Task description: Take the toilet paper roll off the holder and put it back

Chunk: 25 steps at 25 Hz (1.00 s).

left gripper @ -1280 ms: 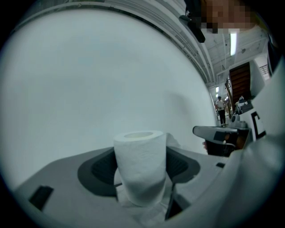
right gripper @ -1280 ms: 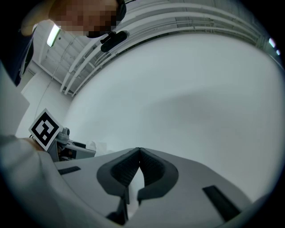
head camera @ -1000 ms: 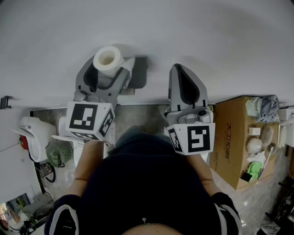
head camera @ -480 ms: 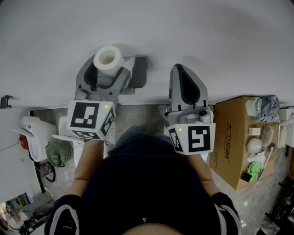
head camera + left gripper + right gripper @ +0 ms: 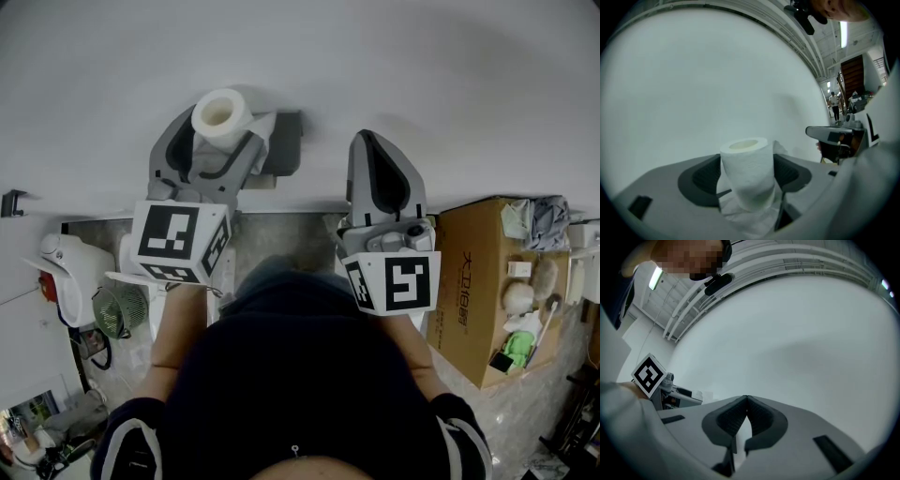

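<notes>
A white toilet paper roll stands upright between the jaws of my left gripper, which is shut on it close to the white wall. In the left gripper view the toilet paper roll fills the gap between the dark pads, with a loose sheet hanging below. The dark holder juts from the wall just right of the roll; the holder also shows at the right of the left gripper view. My right gripper is shut with its tips together and nothing between them, right of the holder. The right gripper faces bare wall.
A cardboard box of odds and ends stands on the floor at the right. A white appliance and a small green fan sit at the lower left. The white wall fills the top.
My left gripper with the roll has shifted slightly up and toward the wall. The right gripper has stayed still.
</notes>
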### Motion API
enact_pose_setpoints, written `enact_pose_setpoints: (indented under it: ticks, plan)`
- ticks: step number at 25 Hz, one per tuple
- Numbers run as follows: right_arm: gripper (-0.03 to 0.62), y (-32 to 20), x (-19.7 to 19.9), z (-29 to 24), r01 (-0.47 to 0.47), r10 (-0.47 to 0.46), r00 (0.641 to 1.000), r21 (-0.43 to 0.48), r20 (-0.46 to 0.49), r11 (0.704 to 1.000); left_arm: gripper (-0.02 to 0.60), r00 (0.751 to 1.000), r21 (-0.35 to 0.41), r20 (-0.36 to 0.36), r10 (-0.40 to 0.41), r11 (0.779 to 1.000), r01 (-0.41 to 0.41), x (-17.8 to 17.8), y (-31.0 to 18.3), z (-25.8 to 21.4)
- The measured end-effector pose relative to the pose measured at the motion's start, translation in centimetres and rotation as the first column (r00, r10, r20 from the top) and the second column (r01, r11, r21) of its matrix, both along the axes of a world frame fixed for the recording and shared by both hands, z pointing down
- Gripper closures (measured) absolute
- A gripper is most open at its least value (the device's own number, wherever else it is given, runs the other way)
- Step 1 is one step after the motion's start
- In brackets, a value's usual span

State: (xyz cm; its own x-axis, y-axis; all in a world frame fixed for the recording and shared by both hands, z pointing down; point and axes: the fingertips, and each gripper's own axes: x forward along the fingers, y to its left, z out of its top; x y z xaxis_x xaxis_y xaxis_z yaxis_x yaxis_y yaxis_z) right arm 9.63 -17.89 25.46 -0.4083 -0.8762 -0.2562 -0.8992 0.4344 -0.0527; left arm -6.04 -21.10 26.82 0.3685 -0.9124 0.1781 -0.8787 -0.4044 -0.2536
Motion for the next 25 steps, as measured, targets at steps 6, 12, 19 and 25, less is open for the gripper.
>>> enact_pose_setpoints:
  ticks: [6, 12, 19, 25]
  plan:
    - [0.577, 0.4, -1.1, 0.0, 0.029, -0.029, 1.000, 0.004, -0.001, 1.000, 0.253, 1.000, -0.012, -0.028, -0.011, 1.000, 0.010, -1.0, 1.5, 0.2]
    - [0.577, 0.7, -3.3, -0.5, 0.081, -0.081, 0.997, 0.016, -0.019, 0.997, 0.258, 0.992, 0.038, -0.119, -0.046, 0.998, 0.050, -3.5, 3.6, -1.5]
    - [0.577, 1.1, -5.7, -1.5, 0.099, -0.097, 0.994, 0.034, -0.054, 0.995, 0.483, 0.964, 0.136, -0.244, -0.105, 0.981, 0.141, -7.1, 5.5, -3.8]
    - [0.578, 1.7, -6.6, -2.1, 0.062, -0.058, 0.994, 0.044, -0.093, 0.997, 0.580, 0.957, 0.175, -0.259, -0.127, 0.969, 0.176, -9.4, 6.2, -4.3]
